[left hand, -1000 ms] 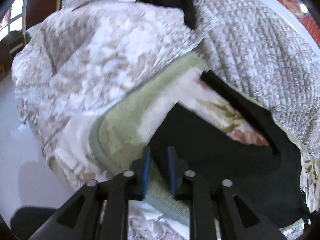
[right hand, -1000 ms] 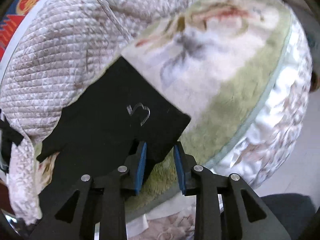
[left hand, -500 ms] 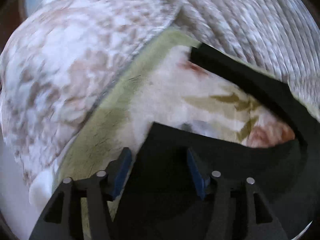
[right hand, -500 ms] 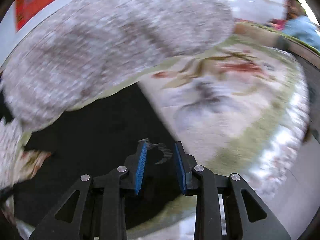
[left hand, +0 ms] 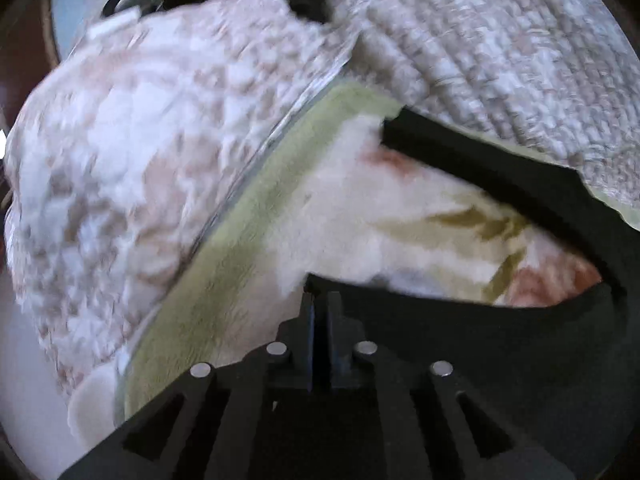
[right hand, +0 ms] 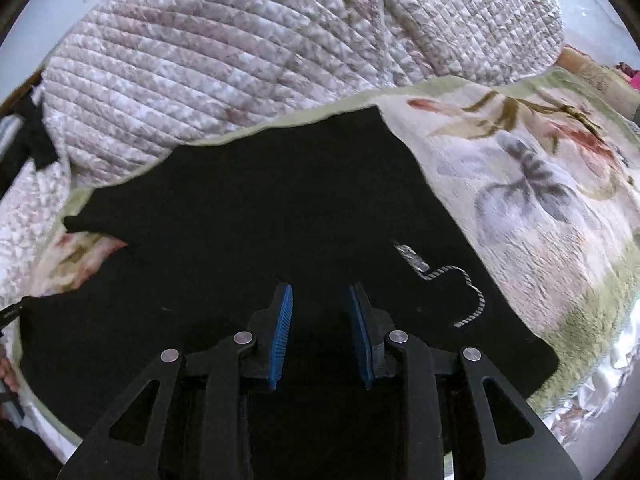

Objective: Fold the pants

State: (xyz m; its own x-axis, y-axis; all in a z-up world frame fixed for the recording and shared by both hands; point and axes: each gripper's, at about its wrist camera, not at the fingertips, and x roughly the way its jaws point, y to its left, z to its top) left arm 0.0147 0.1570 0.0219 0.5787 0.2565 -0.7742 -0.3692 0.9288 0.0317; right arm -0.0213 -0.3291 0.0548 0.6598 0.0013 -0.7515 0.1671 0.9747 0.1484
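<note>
Black pants (left hand: pixel 500 340) lie on a floral fleece blanket (left hand: pixel 360 208), with one leg (left hand: pixel 480 160) stretching along the far side. My left gripper (left hand: pixel 320 300) is at the near leg's corner. Its jaws are closing and stand almost together, with the black edge pinched between them. In the right wrist view the pants (right hand: pixel 280 200) spread flat, with a silver heart emblem (right hand: pixel 452 284) near the right hem. My right gripper (right hand: pixel 320 300) hovers over the middle of the cloth. Its blue pads (right hand: pixel 284 320) stand apart with their inner faces bare.
A thick quilted cover (right hand: pixel 240 60) is heaped behind the pants and overlaps their far edge. Another quilted spread (left hand: pixel 140 160) drapes over the bed's left side, down to a pale floor (left hand: pixel 24 380). The blanket's green border (right hand: pixel 592 312) runs along the right edge.
My left gripper opened wide around the near leg's corner, then closed on it. My right gripper slid from the hem corner by the emblem to the middle of the pants and rolled.
</note>
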